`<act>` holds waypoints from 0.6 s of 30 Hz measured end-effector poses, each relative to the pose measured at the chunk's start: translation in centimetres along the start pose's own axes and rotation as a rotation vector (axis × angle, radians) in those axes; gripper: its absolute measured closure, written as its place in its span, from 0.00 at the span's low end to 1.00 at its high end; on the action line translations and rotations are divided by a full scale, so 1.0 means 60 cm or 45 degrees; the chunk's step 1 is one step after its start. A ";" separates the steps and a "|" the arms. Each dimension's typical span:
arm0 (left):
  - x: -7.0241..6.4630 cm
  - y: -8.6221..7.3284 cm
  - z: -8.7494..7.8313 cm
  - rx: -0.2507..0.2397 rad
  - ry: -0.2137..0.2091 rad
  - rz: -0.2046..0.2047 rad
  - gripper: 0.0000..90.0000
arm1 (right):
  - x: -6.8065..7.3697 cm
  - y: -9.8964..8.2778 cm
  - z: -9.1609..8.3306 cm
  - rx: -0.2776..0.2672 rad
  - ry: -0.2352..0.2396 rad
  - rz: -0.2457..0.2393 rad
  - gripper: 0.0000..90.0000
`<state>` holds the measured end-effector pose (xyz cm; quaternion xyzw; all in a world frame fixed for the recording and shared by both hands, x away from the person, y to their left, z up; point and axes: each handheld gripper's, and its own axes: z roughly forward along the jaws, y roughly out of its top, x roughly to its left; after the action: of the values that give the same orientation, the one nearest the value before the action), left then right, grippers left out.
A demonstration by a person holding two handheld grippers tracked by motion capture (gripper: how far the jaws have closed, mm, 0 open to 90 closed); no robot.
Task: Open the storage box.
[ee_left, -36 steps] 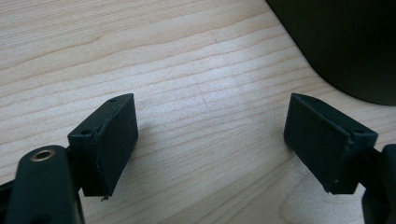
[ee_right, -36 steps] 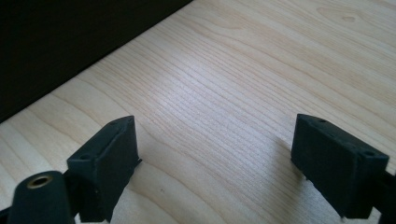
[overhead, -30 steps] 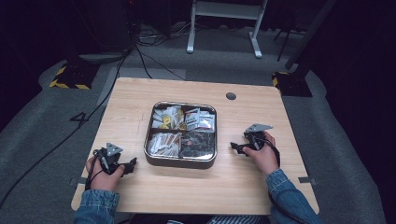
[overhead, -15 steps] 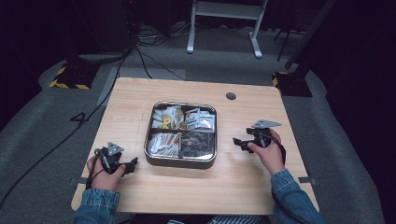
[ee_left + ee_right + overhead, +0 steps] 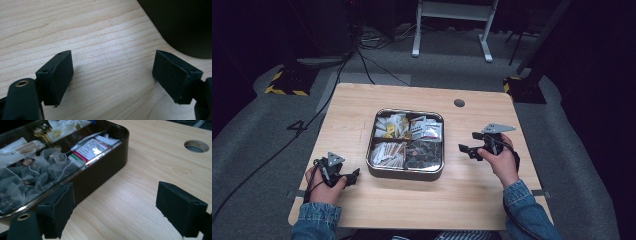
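Note:
A square metal tin with four compartments sits at the middle of the wooden table. Its near right compartment holds mesh tea bags, its far right one printed sachets, and the left ones paper packets and sticks. My left gripper rests low on the table at the near left, open and empty, its pads wide apart over bare wood. Held just right of the tin, my right gripper is open and empty, one pad close to the tin's dark wall.
A round cable hole lies in the table's far right part, also seen in the right gripper view. Beyond the table are grey floor, black cables, a white stand and yellow-black striped bases.
My right gripper has drifted a little to the right and away from the tin. The left gripper has stayed where it was.

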<state>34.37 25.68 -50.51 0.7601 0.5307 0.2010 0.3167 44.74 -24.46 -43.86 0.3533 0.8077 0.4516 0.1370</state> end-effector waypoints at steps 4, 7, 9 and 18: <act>0.000 0.000 0.000 0.000 0.000 0.000 0.20 | 0.009 0.014 0.003 -0.001 0.032 -0.007 0.18; 0.000 0.000 0.000 0.000 -0.002 0.002 0.19 | 0.019 0.027 0.007 0.017 0.095 0.023 0.18; 0.001 0.001 0.001 0.000 -0.003 0.003 0.19 | 0.025 0.037 0.008 0.026 0.099 -0.017 0.18; 0.000 0.002 0.002 0.002 0.000 0.003 0.19 | 0.050 0.081 0.016 0.030 0.137 -0.064 0.18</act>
<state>34.48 25.61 -50.51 0.7609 0.5300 0.2010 0.3159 45.31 -20.11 -40.10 0.3098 0.8278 0.4569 0.1003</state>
